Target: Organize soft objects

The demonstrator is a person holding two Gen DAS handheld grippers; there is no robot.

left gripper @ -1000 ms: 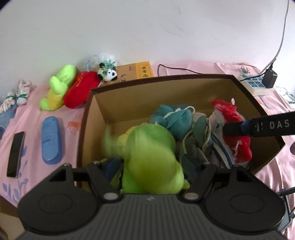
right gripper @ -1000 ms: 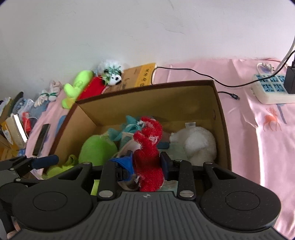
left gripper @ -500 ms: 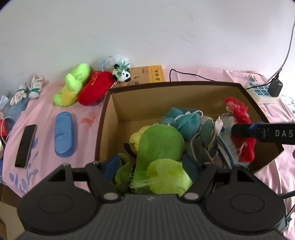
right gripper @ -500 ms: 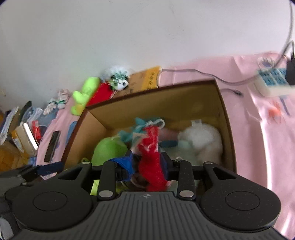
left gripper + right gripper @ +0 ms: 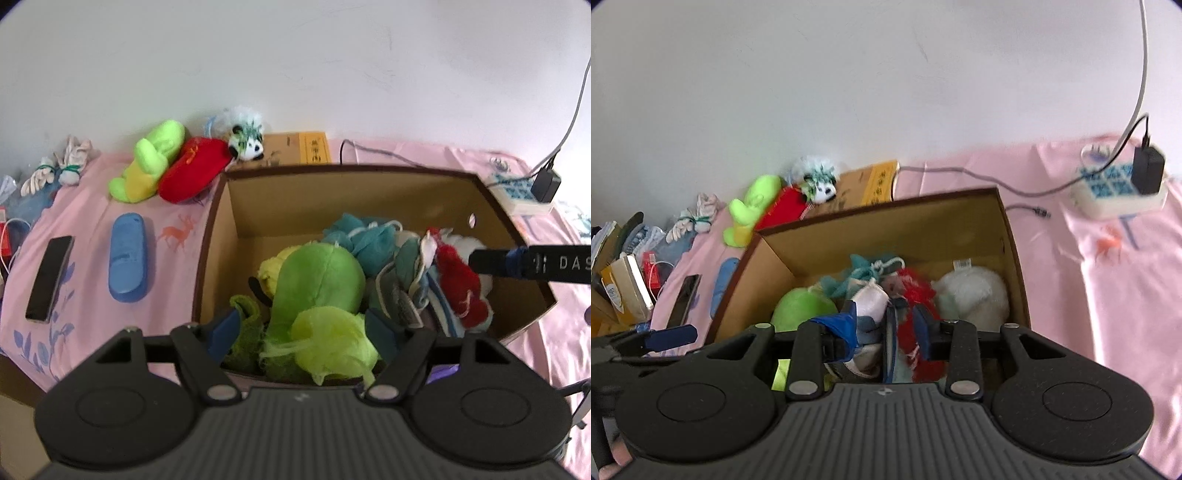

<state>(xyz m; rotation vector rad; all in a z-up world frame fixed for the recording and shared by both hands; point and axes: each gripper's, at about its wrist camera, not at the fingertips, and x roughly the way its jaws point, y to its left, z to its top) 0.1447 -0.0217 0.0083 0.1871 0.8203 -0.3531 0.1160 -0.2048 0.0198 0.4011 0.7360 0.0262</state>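
Observation:
A brown cardboard box [image 5: 369, 177] holds several soft things: a green plush [image 5: 317, 277], a lime mesh pouf [image 5: 336, 343], a teal pouf [image 5: 365, 236], a red fuzzy toy [image 5: 458, 284] and a white plush [image 5: 971, 295]. My left gripper [image 5: 303, 328] is open above the box's near edge, its fingers either side of the lime pouf. My right gripper [image 5: 886, 328] is open over the box; the red toy [image 5: 916, 295] lies loose between its fingers. On the pink cloth outside lie a green-yellow plush [image 5: 151, 162], a red plush [image 5: 192, 170] and a small panda [image 5: 247, 144].
A blue case [image 5: 127, 258] and a black phone [image 5: 48, 277] lie left of the box. A yellow carton [image 5: 299, 151] stands behind it. A power strip [image 5: 1115, 188] with cables sits at the right. Books and clutter [image 5: 620, 280] are at the far left.
My left gripper let go of the green plush and drew back; the plush now rests in the box. My right gripper opened and released the red toy into the box.

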